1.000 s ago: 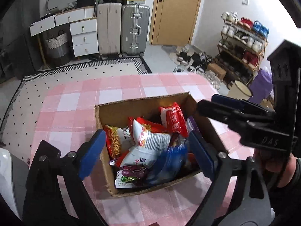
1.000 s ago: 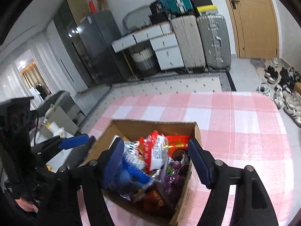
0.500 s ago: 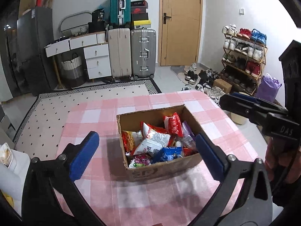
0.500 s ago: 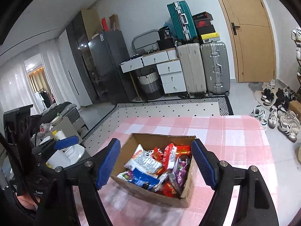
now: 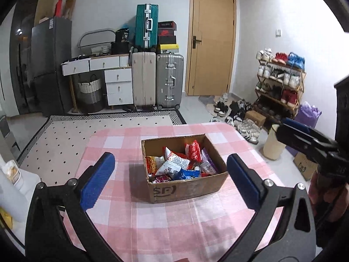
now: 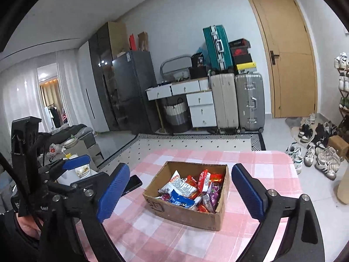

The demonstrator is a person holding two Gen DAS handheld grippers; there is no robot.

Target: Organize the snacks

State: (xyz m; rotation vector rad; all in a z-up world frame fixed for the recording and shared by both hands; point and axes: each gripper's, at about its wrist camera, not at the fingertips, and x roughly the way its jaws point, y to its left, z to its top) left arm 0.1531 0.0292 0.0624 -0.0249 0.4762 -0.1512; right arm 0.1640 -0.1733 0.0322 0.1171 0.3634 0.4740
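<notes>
An open cardboard box (image 5: pixel 192 187) full of snack packets (image 5: pixel 174 166) stands on the pink checked tablecloth (image 5: pixel 152 218); it also shows in the right wrist view (image 6: pixel 189 214) with its snack packets (image 6: pixel 192 192). My left gripper (image 5: pixel 172 179) is open and empty, held back from the box on its near side. My right gripper (image 6: pixel 181 190) is open and empty, also back from the box. Each gripper shows at the edge of the other's view: the right one (image 5: pixel 305 137), the left one (image 6: pixel 74 163).
A dark phone (image 6: pixel 133 183) lies on the table left of the box. Past the table are a dotted rug (image 5: pixel 98 131), suitcases (image 5: pixel 157 80), white drawers (image 5: pixel 117 85), a door, a shoe rack (image 5: pixel 279 87) and a beige bin (image 5: pixel 272 144).
Both grippers have pulled back and up from just over the box, so the box now looks smaller and sits whole between the fingers. Both stay open and empty.
</notes>
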